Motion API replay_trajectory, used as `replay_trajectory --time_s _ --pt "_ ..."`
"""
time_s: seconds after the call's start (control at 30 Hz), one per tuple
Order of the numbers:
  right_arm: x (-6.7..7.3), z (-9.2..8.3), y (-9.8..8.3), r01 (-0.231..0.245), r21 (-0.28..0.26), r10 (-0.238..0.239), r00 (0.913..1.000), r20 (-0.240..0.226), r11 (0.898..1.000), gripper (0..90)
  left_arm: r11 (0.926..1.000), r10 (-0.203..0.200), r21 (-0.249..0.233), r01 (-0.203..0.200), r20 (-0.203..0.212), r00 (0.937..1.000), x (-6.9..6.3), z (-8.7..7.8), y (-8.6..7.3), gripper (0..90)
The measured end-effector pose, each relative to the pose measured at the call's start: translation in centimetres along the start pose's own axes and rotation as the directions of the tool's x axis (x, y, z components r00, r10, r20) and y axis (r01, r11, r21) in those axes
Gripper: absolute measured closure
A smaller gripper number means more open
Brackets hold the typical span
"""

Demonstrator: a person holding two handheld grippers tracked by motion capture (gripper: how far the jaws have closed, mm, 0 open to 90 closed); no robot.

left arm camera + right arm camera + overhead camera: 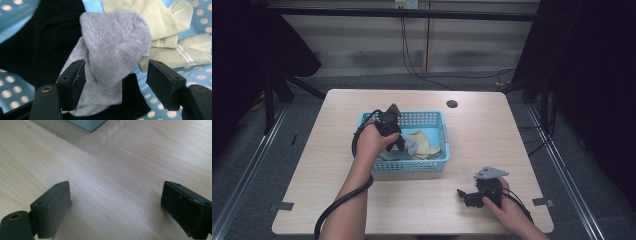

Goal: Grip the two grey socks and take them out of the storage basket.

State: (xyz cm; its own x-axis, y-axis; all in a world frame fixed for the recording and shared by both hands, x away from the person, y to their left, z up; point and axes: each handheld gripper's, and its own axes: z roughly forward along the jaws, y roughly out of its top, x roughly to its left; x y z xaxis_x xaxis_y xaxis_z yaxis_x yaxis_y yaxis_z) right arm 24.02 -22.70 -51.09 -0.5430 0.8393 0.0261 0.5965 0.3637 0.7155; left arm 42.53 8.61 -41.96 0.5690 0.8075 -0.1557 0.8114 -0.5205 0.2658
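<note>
Grey sock: lies in the blue basket, at its near left part in the high view, on top of a black garment. In the left gripper view its long axis runs from the bottom edge up and slightly right, with the rounded end pointing away from the gripper, towards the beige socks that lie just beyond it and touch it.

Left gripper: lowered into the basket, jaws apart and straddling the grey sock. The sock's lower length sits between the pads; the left pad is at the fabric's edge, the right pad stands clear of it. No clamp on the fabric.

Right gripper: on the wooden table, near side of the basket and to its right in the high view. Jaws wide apart, bare tabletop between them.
</note>
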Motion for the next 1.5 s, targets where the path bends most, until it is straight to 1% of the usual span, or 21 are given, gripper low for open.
replay_trajectory --time_s 0.07,0.1,0.13,0.17,0.27,0.33,0.4,0.43,0.5,0.6,0.67,0.7,0.73,0.77,0.83,1.07,1.17,1.3,1.37,1.47,1.5 --pt "0.0 0.0 0.0 0.002 -0.001 -0.002 1.0000 0.000 1.000 8.7 0.9999 -0.013 0.006 0.013 0.008 0.9999 0.1 0.6 0.0 31.3" --pt "0.0 0.0 0.0 0.001 -0.001 -0.001 1.0000 0.000 1.000 8.7 0.9997 -0.024 0.005 0.024 0.016 0.9996 0.1 0.8 0.0 33.1" --pt "0.0 0.0 0.0 0.004 -0.002 -0.004 1.0000 0.000 1.000 8.7 0.9997 -0.024 0.005 0.024 0.017 0.9996 0.2 1.0 0.0 35.2" --pt "0.0 0.0 0.0 0.004 -0.002 -0.004 1.0000 0.000 1.000 8.7 0.9998 -0.018 0.011 0.018 0.015 0.9997 0.2 1.1 0.0 35.2" --pt "0.0 0.0 0.0 0.000 0.000 0.000 1.0000 0.000 1.000 8.7 0.9995 -0.026 0.018 0.026 0.011 0.9996 0.3 1.5 0.0 38.7" --pt "0.0 0.0 0.0 0.003 -0.003 -0.003 1.0000 0.000 1.000 8.7 0.9991 -0.030 0.030 0.030 -0.001 0.9995 0.4 1.6 -0.1 46.9" --pt "0.0 0.0 0.0 0.000 -0.001 0.000 1.0000 0.000 1.000 8.7 0.9986 -0.040 0.034 0.040 0.006 0.9992 0.4 1.5 -0.1 54.5" --pt "0.0 0.0 0.0 0.001 0.000 -0.001 1.0000 0.000 1.000 8.7 0.9984 -0.046 0.032 0.046 0.008 0.9989 0.4 1.4 -0.1 55.9" --pt "0.0 0.0 0.0 0.004 -0.003 -0.004 1.0000 0.000 1.000 8.7 0.9982 -0.037 0.046 0.037 0.004 0.9993 0.3 1.3 -0.1 62.4" --pt "0.0 0.0 0.0 0.004 -0.002 -0.004 1.0000 0.000 1.000 8.7 0.9971 -0.056 0.052 0.055 0.006 0.9984 0.3 0.9 -0.1 72.2" --pt "0.0 0.0 0.0 0.004 -0.002 -0.004 1.0000 0.000 1.000 8.7 0.9964 -0.066 0.055 0.065 0.017 0.9977 0.4 0.9 -0.1 76.1" --pt "0.0 0.0 0.0 0.004 -0.002 -0.004 1.0000 0.000 1.000 8.7 0.9962 -0.065 0.059 0.065 0.013 0.9978 0.5 0.8 -0.1 78.0" --pt "0.0 0.0 0.0 0.004 -0.002 -0.004 1.0000 0.000 1.000 8.7 0.9958 -0.074 0.055 0.073 0.010 0.9972 0.5 0.8 -0.1 80.5" --pt "0.0 0.0 0.0 0.004 -0.002 -0.004 1.0000 0.000 1.000 8.7 0.9958 -0.076 0.052 0.076 0.005 0.9971 0.5 0.6 -0.1 81.6" --pt "0.0 0.0 0.0 0.004 -0.002 -0.004 1.0000 0.000 1.000 8.7 0.9948 -0.085 0.058 0.084 0.019 0.9962 0.5 0.5 0.0 82.8" --pt "0.0 0.0 0.0 0.004 -0.002 -0.004 1.0000 -0.001 1.000 8.7 0.9944 -0.082 0.068 0.081 0.002 0.9967 0.2 -0.4 0.3 84.2" --pt "0.0 0.0 0.0 0.004 -0.002 -0.004 1.0000 0.000 1.000 8.7 0.9950 -0.082 0.059 0.081 0.016 0.9965 0.0 -1.2 0.5 84.3" --pt "0.0 0.0 0.0 0.000 -0.001 0.000 1.0000 0.000 1.000 8.7 0.9960 -0.080 0.042 0.079 0.020 0.9966 -0.2 -2.3 0.7 84.4" --pt "0.0 0.0 0.0 0.002 -0.002 -0.002 1.0000 0.000 1.000 8.7 0.9968 -0.070 0.041 0.069 0.017 0.9974 -0.4 -2.9 0.9 84.3" --pt "0.0 0.0 0.0 0.002 -0.002 -0.002 1.0000 0.000 1.000 8.7 0.9972 -0.068 0.033 0.067 0.026 0.9974 -0.5 -3.8 1.1 84.4" --pt "0.0 0.0 0.0 0.002 -0.002 -0.002 1.0000 0.000 1.000 8.7 0.9975 -0.066 0.026 0.065 0.021 0.9976 -0.6 -4.1 1.2 84.4"
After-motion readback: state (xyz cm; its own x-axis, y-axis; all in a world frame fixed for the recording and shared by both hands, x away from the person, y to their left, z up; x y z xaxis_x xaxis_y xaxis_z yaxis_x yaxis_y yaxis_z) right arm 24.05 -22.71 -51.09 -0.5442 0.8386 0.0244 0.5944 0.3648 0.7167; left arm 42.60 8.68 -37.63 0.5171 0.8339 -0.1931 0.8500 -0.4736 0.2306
